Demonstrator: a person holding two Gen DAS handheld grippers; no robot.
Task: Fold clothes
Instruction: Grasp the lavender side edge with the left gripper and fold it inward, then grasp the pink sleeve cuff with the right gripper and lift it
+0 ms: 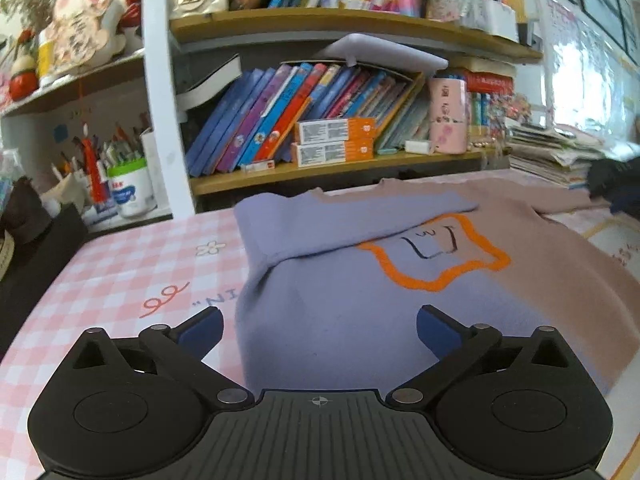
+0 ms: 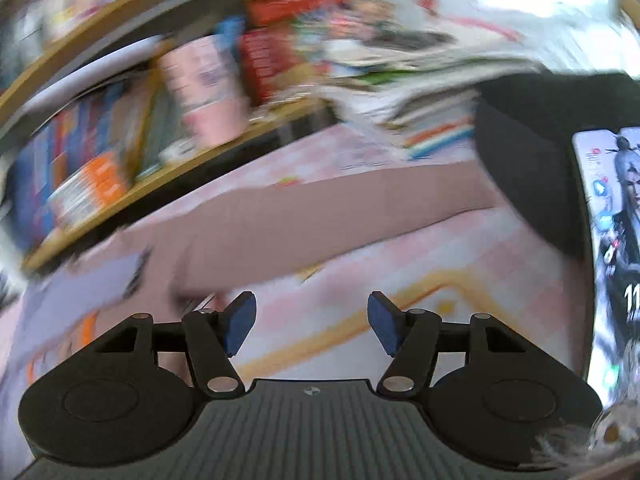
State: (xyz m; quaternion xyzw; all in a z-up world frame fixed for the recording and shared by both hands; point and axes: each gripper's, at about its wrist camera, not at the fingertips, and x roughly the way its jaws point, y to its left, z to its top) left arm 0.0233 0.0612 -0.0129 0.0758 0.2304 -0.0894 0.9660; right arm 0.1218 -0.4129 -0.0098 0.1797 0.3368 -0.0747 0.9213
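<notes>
1. The sweater (image 1: pixel 360 280) lies flat on the bench (image 1: pixel 120 272), its lilac sleeve (image 1: pixel 340 216) already folded across the chest; the dusty-pink sleeve (image 2: pixel 340 208) stretches straight out toward a black bag (image 2: pixel 532 152).
2. The left claw (image 1: pixel 320 332) hovers released over the sweater's lilac hem, gripping nothing. The right claw (image 2: pixel 312 320) is likewise spread and empty, above bare bench near the pink sleeve.
3. Risk: the right wrist view is heavily blurred, suggesting fast motion; a hurried pinch could miss the sleeve or catch the tablecloth too.
4. Risk: the knit looks soft and thick, so a drag may pull the folded lilac sleeve loose.
5. Risk: a phone (image 2: pixel 608 240) lies just right of the claw and could get knocked.
6. Textures: matte fleecy knit, an orange star outline (image 1: pixel 436 260), glossy pink checked cloth.
</notes>
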